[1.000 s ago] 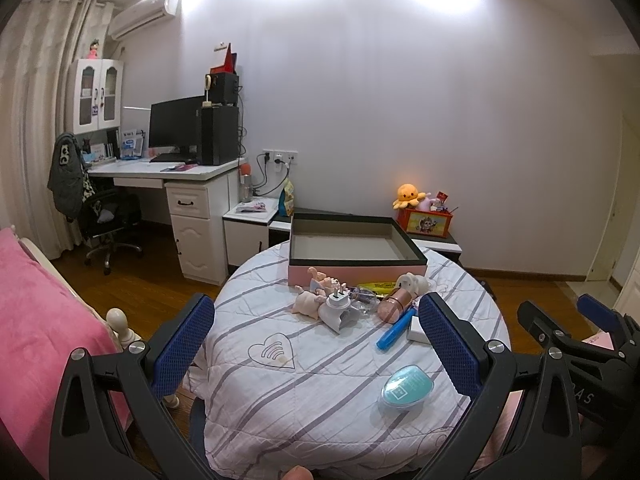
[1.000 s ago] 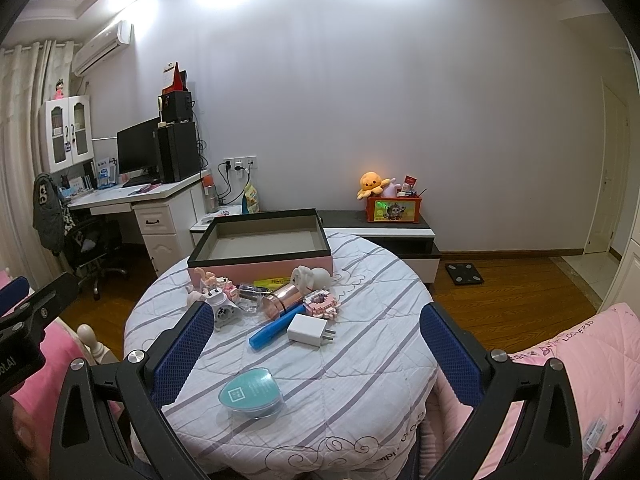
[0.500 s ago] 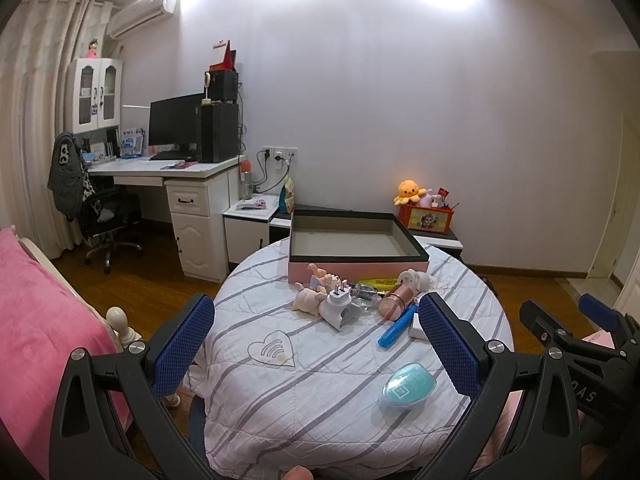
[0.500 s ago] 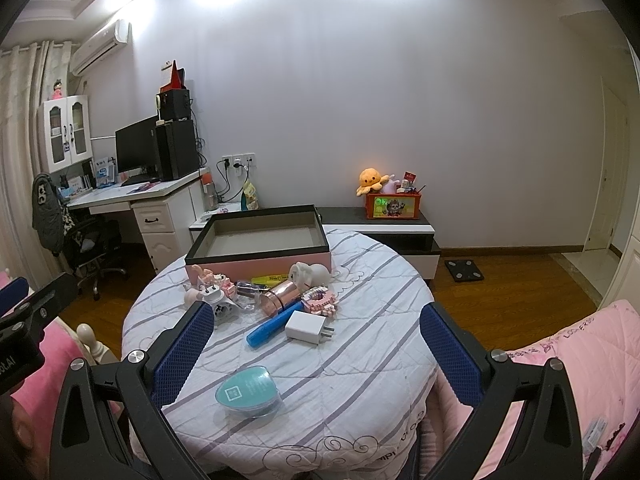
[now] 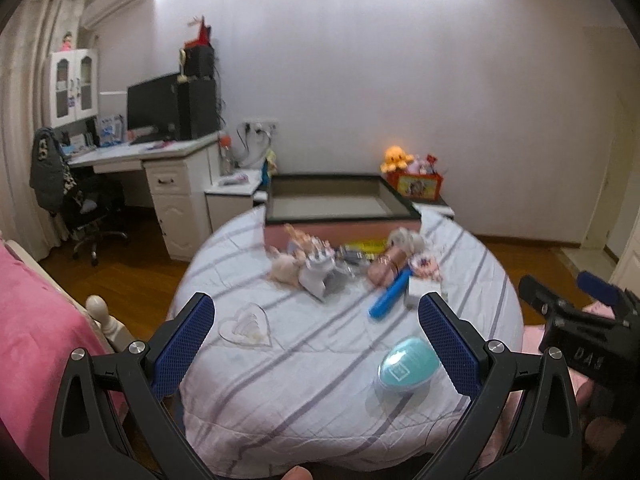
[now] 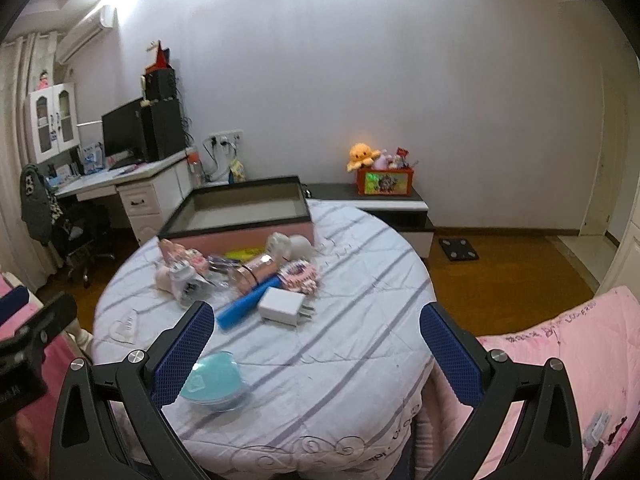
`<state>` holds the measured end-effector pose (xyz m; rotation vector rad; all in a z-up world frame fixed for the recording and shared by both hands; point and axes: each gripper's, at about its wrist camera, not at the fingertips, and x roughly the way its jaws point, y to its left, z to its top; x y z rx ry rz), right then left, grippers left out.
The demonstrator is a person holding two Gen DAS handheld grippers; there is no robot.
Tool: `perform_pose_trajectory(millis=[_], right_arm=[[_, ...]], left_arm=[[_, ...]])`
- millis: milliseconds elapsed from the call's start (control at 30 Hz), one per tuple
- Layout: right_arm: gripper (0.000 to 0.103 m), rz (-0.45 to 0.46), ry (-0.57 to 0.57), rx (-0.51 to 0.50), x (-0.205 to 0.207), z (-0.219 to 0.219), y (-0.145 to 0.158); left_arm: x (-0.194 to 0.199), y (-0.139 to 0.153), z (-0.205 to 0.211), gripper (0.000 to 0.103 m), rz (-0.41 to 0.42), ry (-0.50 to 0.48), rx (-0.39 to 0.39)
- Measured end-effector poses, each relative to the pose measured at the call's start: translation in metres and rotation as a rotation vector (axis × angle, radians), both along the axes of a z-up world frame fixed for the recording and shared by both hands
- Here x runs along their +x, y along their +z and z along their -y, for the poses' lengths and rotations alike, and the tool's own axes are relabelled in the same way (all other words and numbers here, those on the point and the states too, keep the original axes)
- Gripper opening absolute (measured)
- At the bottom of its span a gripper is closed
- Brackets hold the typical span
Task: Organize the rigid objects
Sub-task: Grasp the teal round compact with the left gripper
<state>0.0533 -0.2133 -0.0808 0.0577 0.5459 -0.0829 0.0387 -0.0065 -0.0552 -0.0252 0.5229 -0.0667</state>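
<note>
A round table (image 5: 280, 392) (image 6: 352, 360) under a striped cloth carries a pink box (image 5: 340, 204) (image 6: 244, 216) with a dark rim, open and bare inside. In front of the box lies a cluster: a small doll (image 5: 286, 268) (image 6: 168, 272), a white plug (image 5: 318, 276), a copper tube (image 6: 256, 270), a blue stick (image 5: 390, 300) (image 6: 246, 306), a white charger (image 6: 282, 306) and a white figure (image 6: 288, 246). A teal oval case (image 5: 406, 364) (image 6: 212, 382) lies nearest. My left gripper (image 5: 316, 344) and right gripper (image 6: 316, 352) both hover open above the near table edge, holding nothing.
A white desk (image 5: 160, 160) with a monitor and an office chair (image 5: 84, 208) stand at the left. A low cabinet (image 6: 384, 204) with a toy box sits behind the table. Pink bedding (image 5: 28, 340) (image 6: 568, 356) flanks both sides. Wooden floor (image 6: 508, 276) lies to the right.
Both grippers have moved closer to the table and tilted down a little, so the objects look larger. Nothing on the table has moved, and both grippers stay open.
</note>
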Motion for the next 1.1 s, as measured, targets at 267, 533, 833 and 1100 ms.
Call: perform_pose_trajectory(millis=[267,533,833,1100], right_arm=[[0.103,-0.079,-0.012,0.02,0.02,0.015,-0.029],[0.103,-0.135,-0.047,0.038,0.03,0.034,-0.05],[0.103,-0.196,-0.048,0.069,0.045,0.044,-0.076],[0.103,-0.215,-0.041,0.078,0.056,0.043,-0.086]], left_arm=[[0.023,-0.041,0.019,0.103,-0.085,-0.074,-0.01],[0.043,-0.08,0.051,0.103,-0.177,-0.187,-0.007],[0.067,-0.116,0.075,0.103,-0.233,-0.303,-0.037],[0.082,-0.125,0.077,0.082,-0.24,-0.326,-0.047]])
